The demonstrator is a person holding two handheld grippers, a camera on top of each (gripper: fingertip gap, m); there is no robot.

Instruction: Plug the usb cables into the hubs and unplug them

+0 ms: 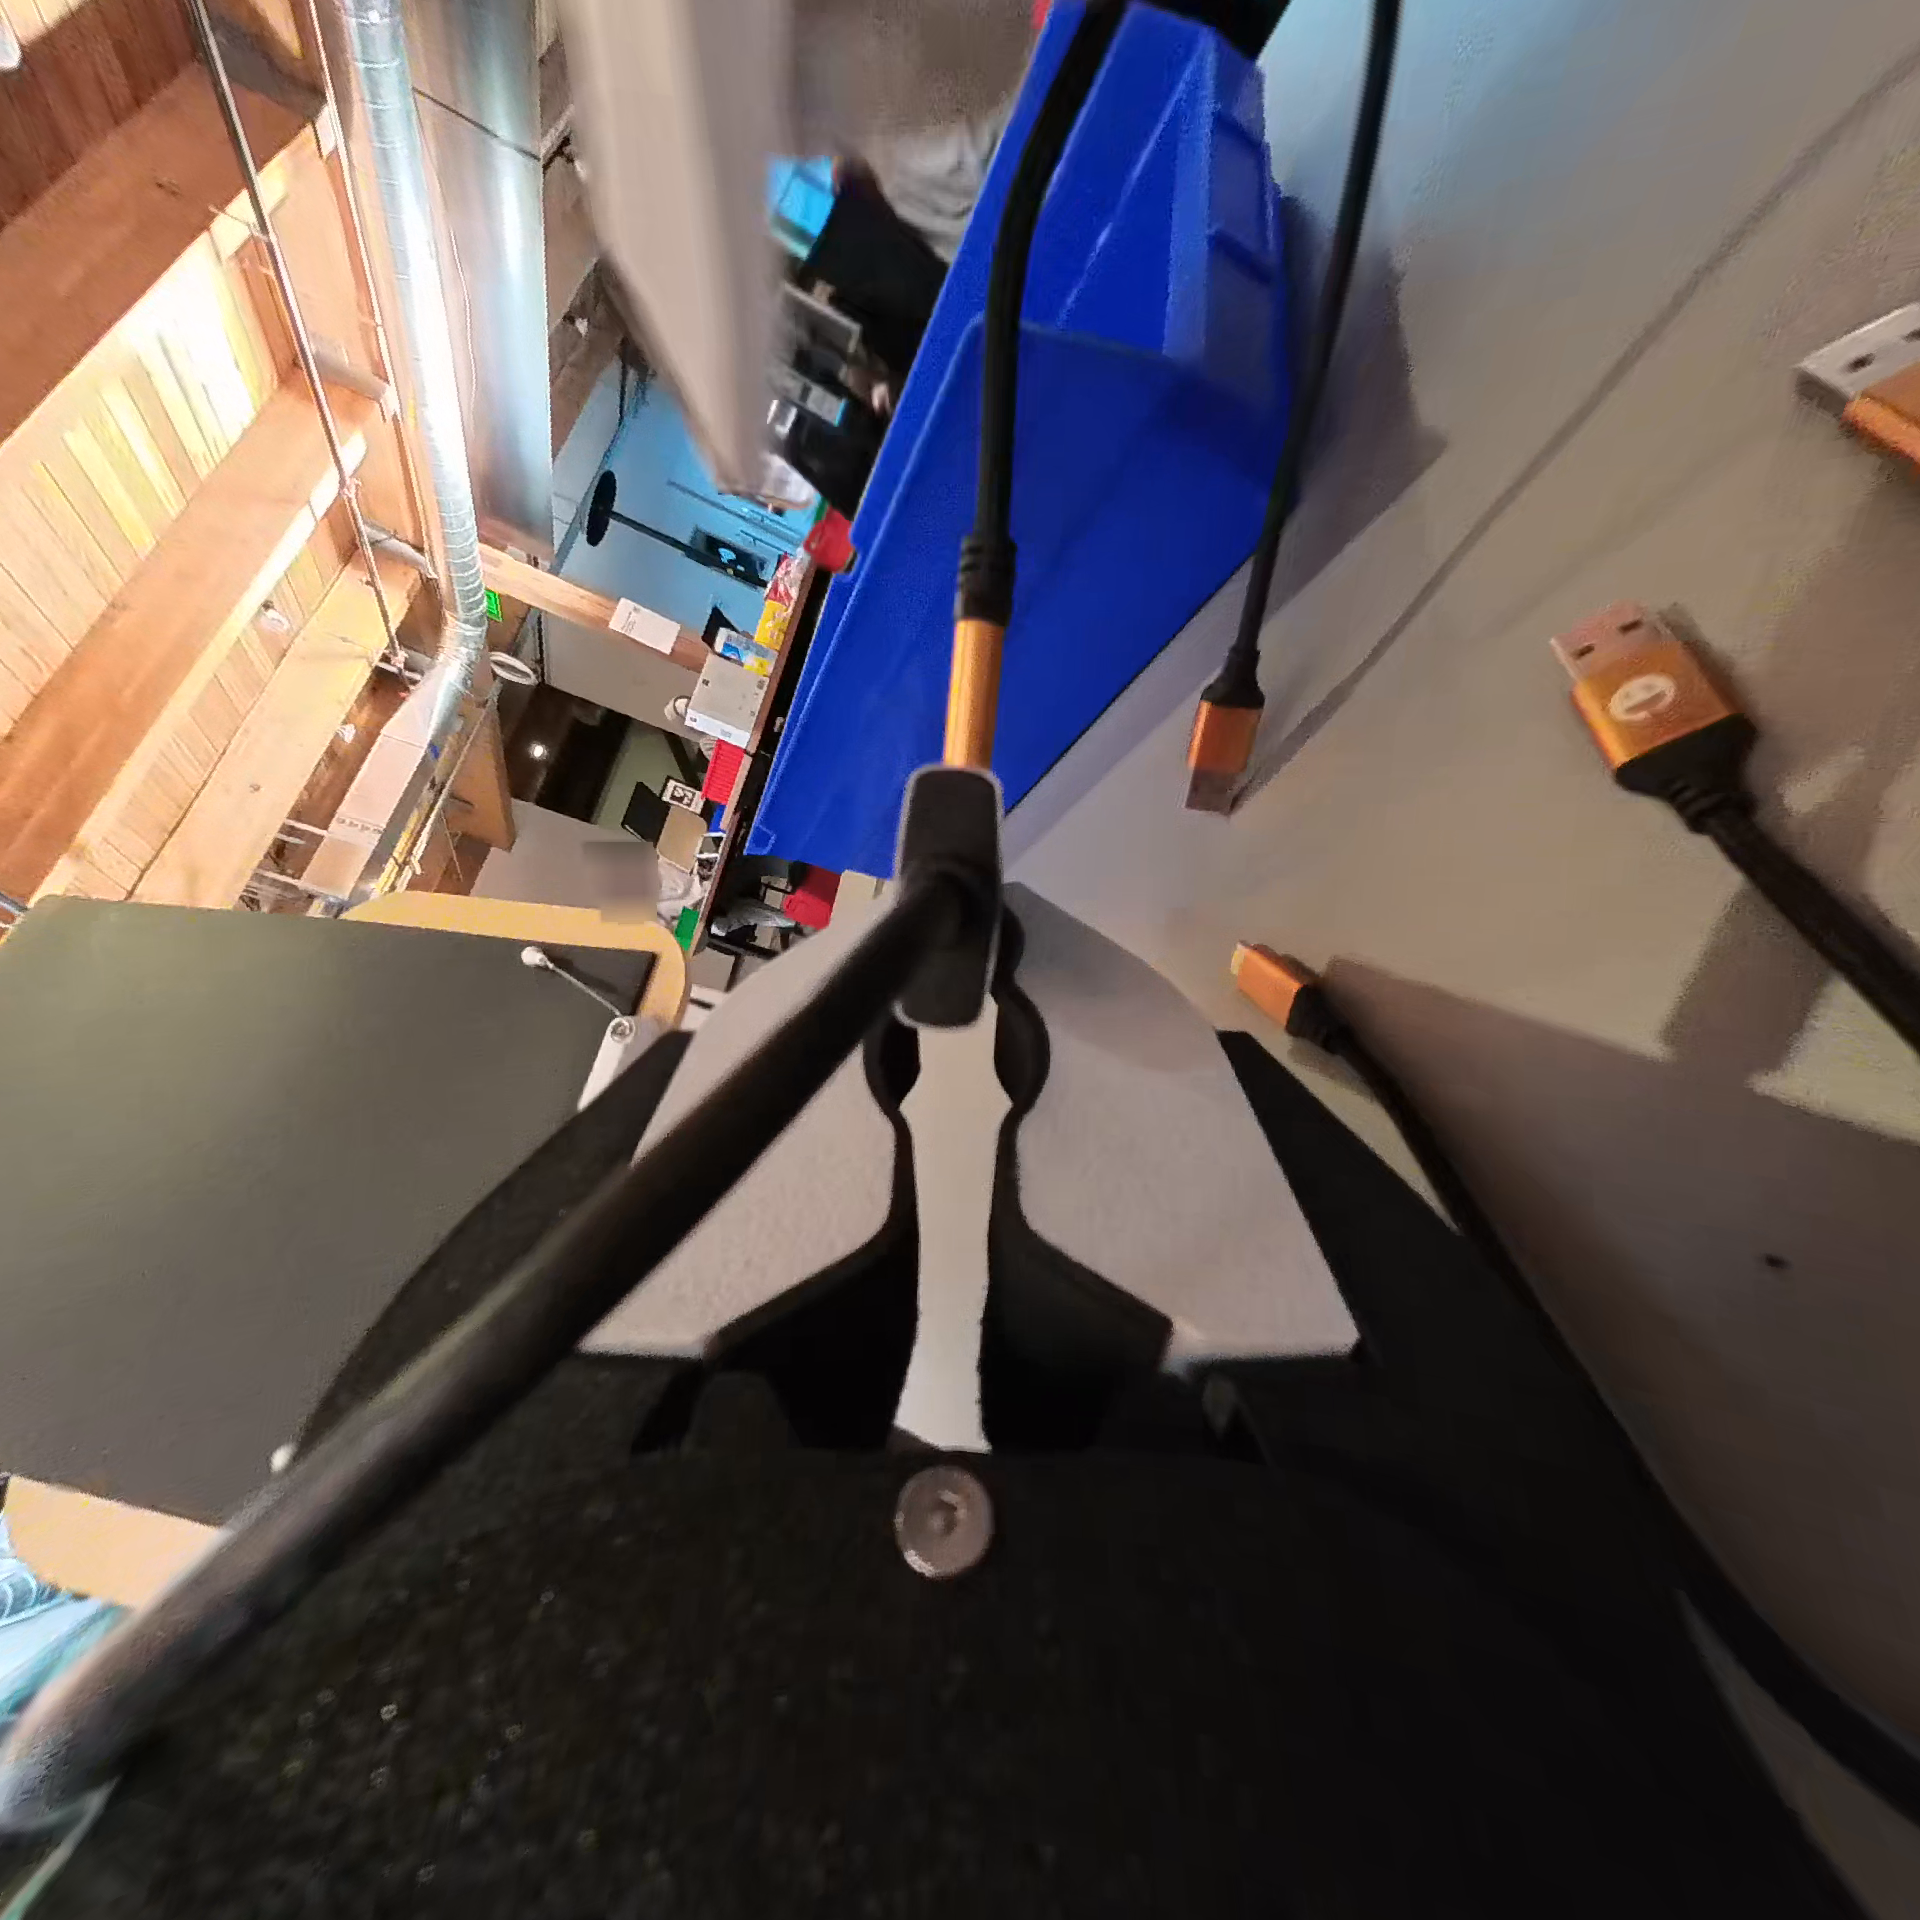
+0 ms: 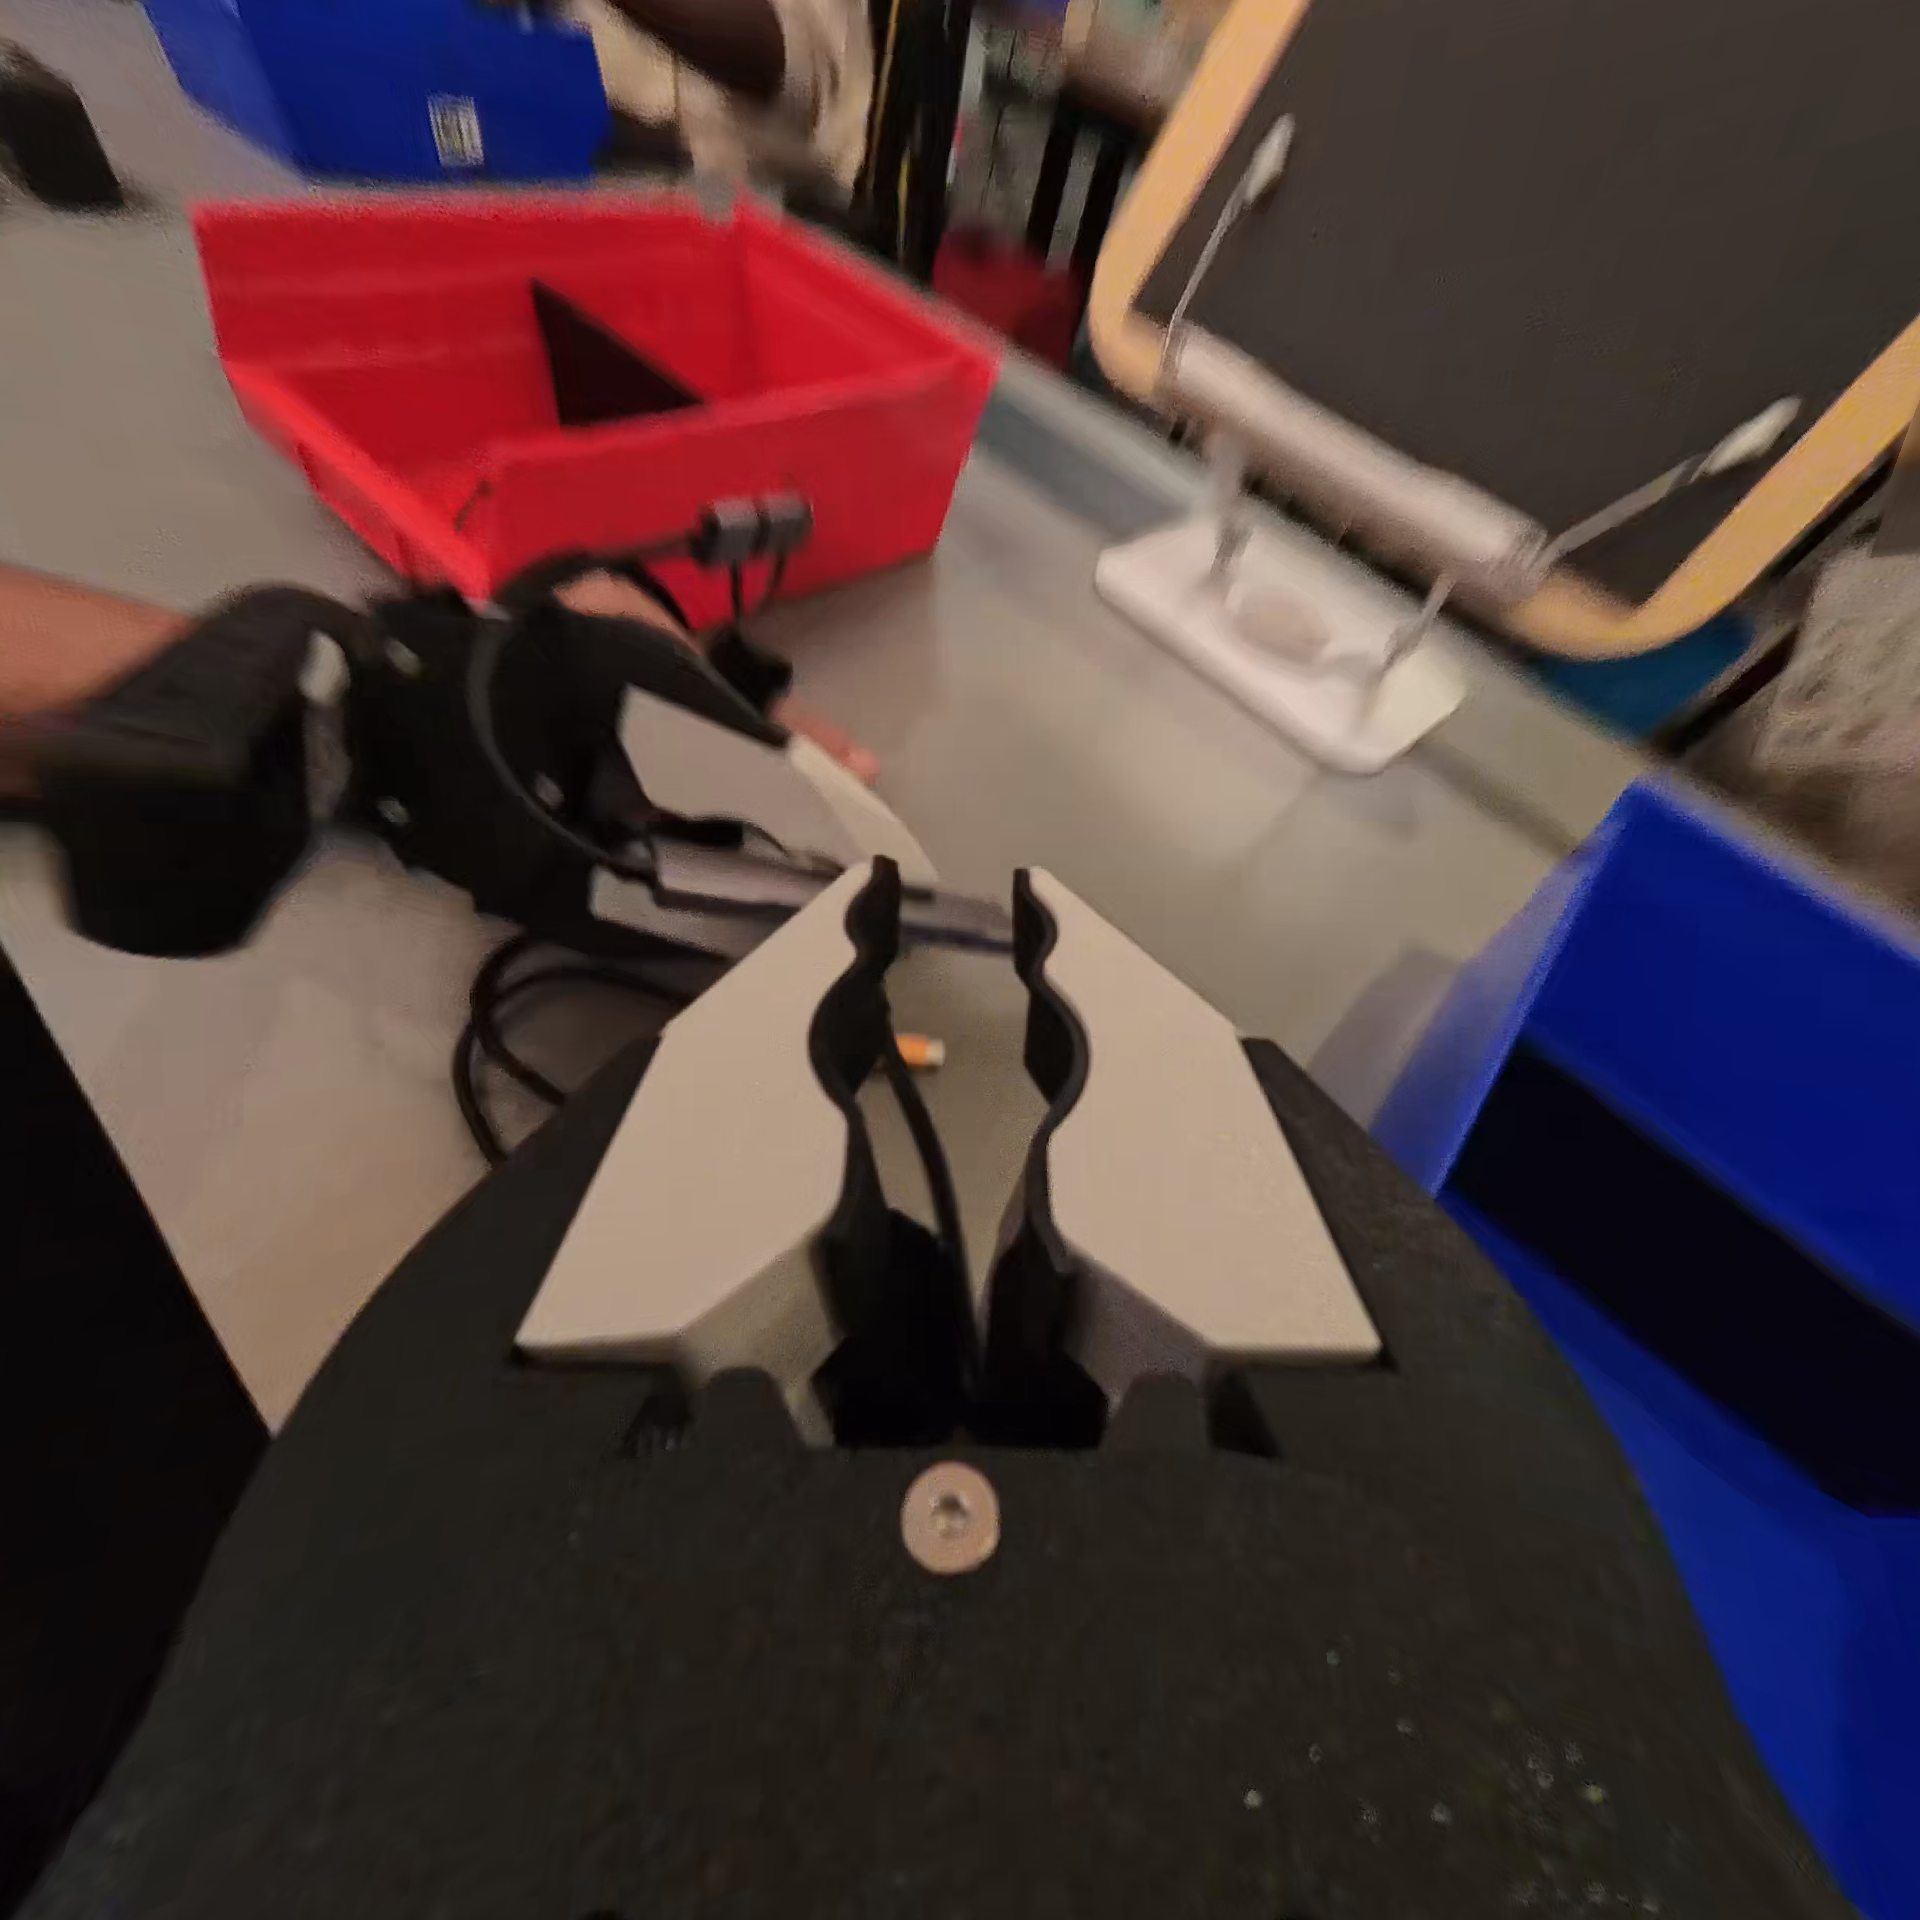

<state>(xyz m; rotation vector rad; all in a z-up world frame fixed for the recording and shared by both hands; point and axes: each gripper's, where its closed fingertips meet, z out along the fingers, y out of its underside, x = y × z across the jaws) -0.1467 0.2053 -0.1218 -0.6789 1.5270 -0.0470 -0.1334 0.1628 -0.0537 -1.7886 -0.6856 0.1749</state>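
Note:
In the left wrist view my left gripper [image 1: 958,1003] is shut on a small black hub [image 1: 948,883], seen end-on. An orange USB plug [image 1: 974,681] is seated in the hub's far end, and its black cable runs up past the blue bin [image 1: 1091,468]. The hub's own black lead [image 1: 582,1278] trails to the lower left. Several loose orange plugs lie on the grey table [image 1: 1507,883], such as one [image 1: 1652,691] at the right. My right gripper [image 2: 954,894] is open and empty above the table, with an orange plug [image 2: 920,1051] and its cable showing through the gap. The left gripper [image 2: 665,758] shows there too, blurred.
A red bin [image 2: 582,364] stands at the back left with black connectors [image 2: 753,525] in front of it. A blue bin [image 2: 1714,1039] is close on the right. A white stand [image 2: 1278,644] holds a tan-rimmed dark board [image 2: 1558,260]. A gloved hand [image 2: 177,769] holds the left gripper. Some 8 centimetres of space lies between my two pairs of fingers. To reach the orange plug [image 2: 920,1051] in a straight line is about 6 centimetres for my left fingers, about 15 centimetres for my right. My left wrist view [image 1: 1259,968] looks at it from another angle.

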